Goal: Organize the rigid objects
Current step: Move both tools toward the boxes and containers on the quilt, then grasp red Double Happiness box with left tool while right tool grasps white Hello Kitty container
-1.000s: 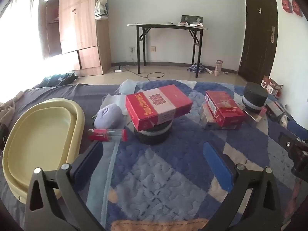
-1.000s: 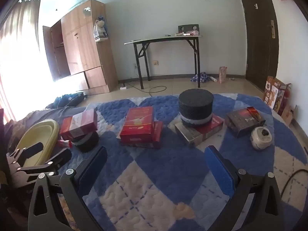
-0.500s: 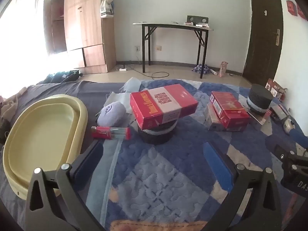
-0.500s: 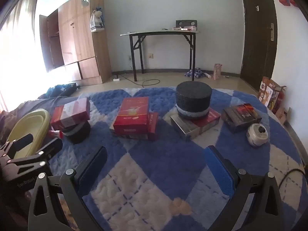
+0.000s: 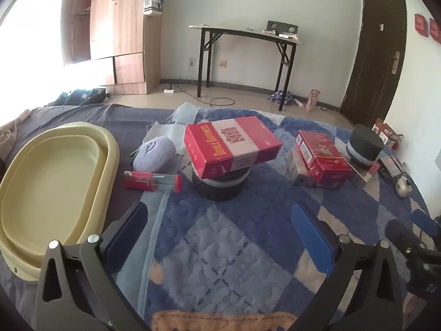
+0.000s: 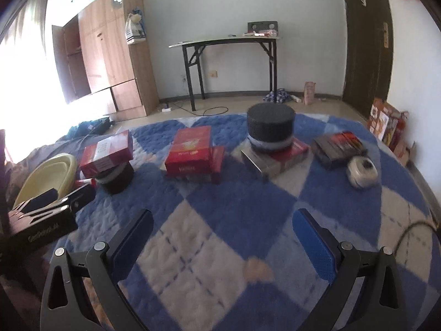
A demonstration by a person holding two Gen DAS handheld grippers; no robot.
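Left wrist view: left gripper (image 5: 220,229) released, jaws spread wide, nothing between them, hovering over a blue-and-white quilted blanket (image 5: 220,251). Ahead of it a red-and-white carton (image 5: 233,146) lies tilted on top of a black round container (image 5: 219,187). Left of that container, a red lighter (image 5: 151,181) lies flat on the blanket, and just behind it sits a lavender rolled cloth (image 5: 154,154). A pale yellow oval basin (image 5: 110,151) occupies the left side; nothing visible inside it. To the right, a stack of red boxes (image 5: 322,157); further right, a tall black cylinder (image 5: 365,143) stands on a flat box. Part of the right gripper's body shows at the lower right edge.

Right wrist view: right gripper (image 6: 222,235) also released, jaws wide apart, empty, over the blanket (image 6: 220,220). Objects in a row across the blanket: basin (image 6: 69,162) at far left, carton (image 6: 107,153) on its round container (image 6: 117,179), red box stack (image 6: 193,151) in the middle, black cylinder (image 6: 270,127) upright on a flat red-and-silver box (image 6: 275,161), then a dark flat box (image 6: 339,149) with a small white round object (image 6: 362,171) just beside it. Left gripper (image 6: 41,212) body visible at left edge, near the basin. View slightly blurred.
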